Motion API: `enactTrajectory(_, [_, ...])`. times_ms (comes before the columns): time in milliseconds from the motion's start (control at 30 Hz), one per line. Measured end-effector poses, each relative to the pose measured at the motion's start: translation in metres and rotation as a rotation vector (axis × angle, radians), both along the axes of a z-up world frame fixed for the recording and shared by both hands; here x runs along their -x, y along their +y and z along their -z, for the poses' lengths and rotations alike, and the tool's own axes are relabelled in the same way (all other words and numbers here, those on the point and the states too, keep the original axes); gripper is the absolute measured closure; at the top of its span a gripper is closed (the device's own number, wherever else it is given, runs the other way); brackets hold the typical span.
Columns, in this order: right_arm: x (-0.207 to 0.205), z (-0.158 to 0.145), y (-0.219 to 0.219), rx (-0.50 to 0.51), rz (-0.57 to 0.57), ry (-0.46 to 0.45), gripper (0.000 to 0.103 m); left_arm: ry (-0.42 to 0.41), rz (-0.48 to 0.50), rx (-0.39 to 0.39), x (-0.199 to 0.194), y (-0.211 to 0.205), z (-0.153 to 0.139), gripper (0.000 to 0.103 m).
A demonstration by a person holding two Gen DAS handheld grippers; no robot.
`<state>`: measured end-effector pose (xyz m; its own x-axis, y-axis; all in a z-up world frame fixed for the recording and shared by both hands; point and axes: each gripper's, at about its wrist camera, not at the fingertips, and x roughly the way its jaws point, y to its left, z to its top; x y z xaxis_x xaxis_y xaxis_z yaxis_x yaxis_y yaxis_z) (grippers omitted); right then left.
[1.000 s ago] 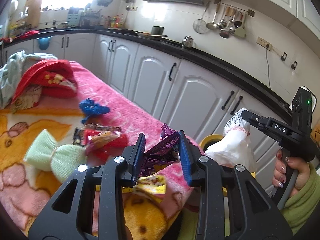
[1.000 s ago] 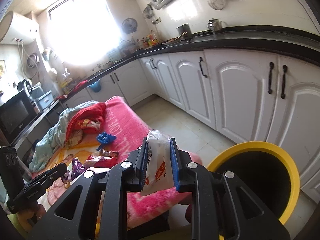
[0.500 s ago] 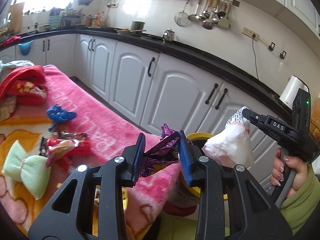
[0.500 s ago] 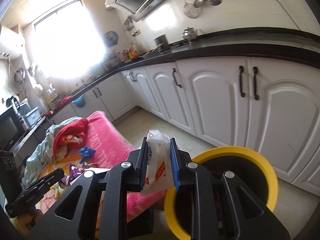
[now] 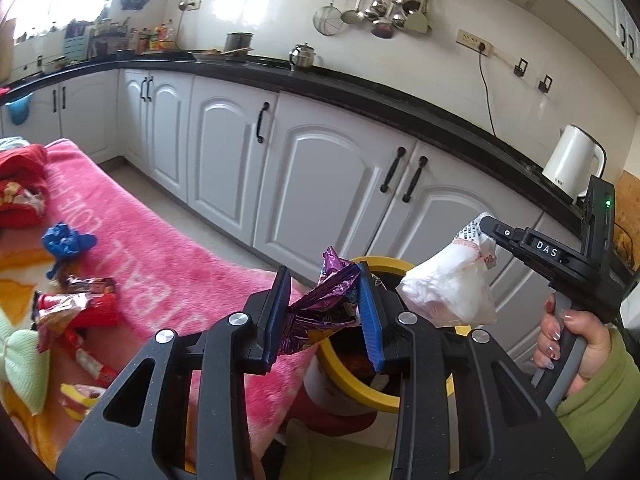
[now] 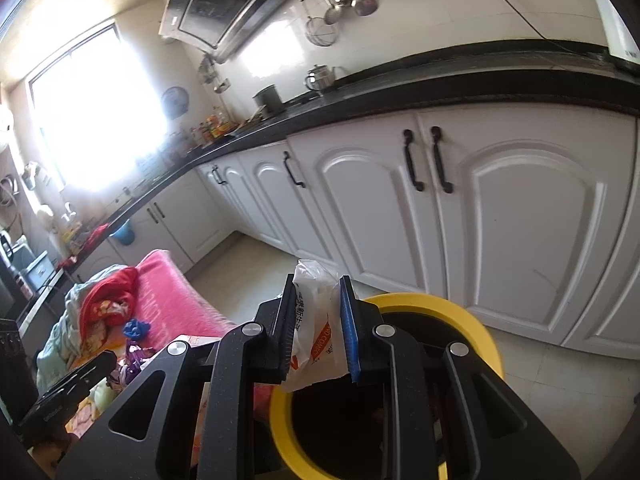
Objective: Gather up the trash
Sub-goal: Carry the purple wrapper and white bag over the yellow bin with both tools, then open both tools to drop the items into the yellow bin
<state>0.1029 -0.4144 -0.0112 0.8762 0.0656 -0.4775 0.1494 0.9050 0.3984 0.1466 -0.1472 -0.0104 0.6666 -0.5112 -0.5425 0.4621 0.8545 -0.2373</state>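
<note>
My left gripper [image 5: 325,285] is shut on a crumpled purple foil wrapper [image 5: 320,308], held over the near rim of a yellow-rimmed bin [image 5: 352,384]. My right gripper [image 6: 316,300] is shut on a white plastic bag [image 6: 316,336] with orange print, hanging over the bin's [image 6: 460,312] dark opening. In the left wrist view the right gripper [image 5: 486,228] shows at right, a hand on its grip, with the white bag [image 5: 452,292] dangling above the bin. More wrappers [image 5: 80,308] lie on the pink blanket [image 5: 160,264].
White cabinets [image 5: 320,168] with black handles run behind the bin under a black counter [image 5: 400,96]. A white kettle [image 5: 572,164] stands on it at right. A blue scrap [image 5: 64,240], a red garment [image 5: 20,184] and a pale green bow [image 5: 20,360] lie on the blanket.
Both grippers have swung right, away from the blanket and toward the bin, each keeping its load. The bin now sits right under the fingers in both views.
</note>
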Motion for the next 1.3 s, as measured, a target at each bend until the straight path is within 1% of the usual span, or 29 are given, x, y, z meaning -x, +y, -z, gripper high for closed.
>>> enactTrajectory(300, [0.007,0.009,-0.014,0.105,0.094,0.014,0.083,0.021,0.066,-0.017,-0.004,-0.035,0.012,0.077])
enactTrajectory(633, [0.004,0.029,-0.019,0.186,0.135,0.066,0.082,0.064,0.130,-0.030,-0.010,-0.068,0.029,0.076])
enactTrajectory(733, [0.003,0.036,-0.022,0.196,0.142,0.083,0.082,0.073,0.147,-0.038,-0.012,-0.078,0.035,0.076])
enactTrajectory(1000, [0.001,0.051,-0.032,0.182,0.162,0.128,0.080,0.094,0.183,-0.056,-0.013,-0.098,0.047,0.076])
enactTrajectory(1300, [0.000,0.056,-0.035,0.150,0.162,0.136,0.072,0.118,0.202,-0.048,-0.014,-0.105,0.053,0.075])
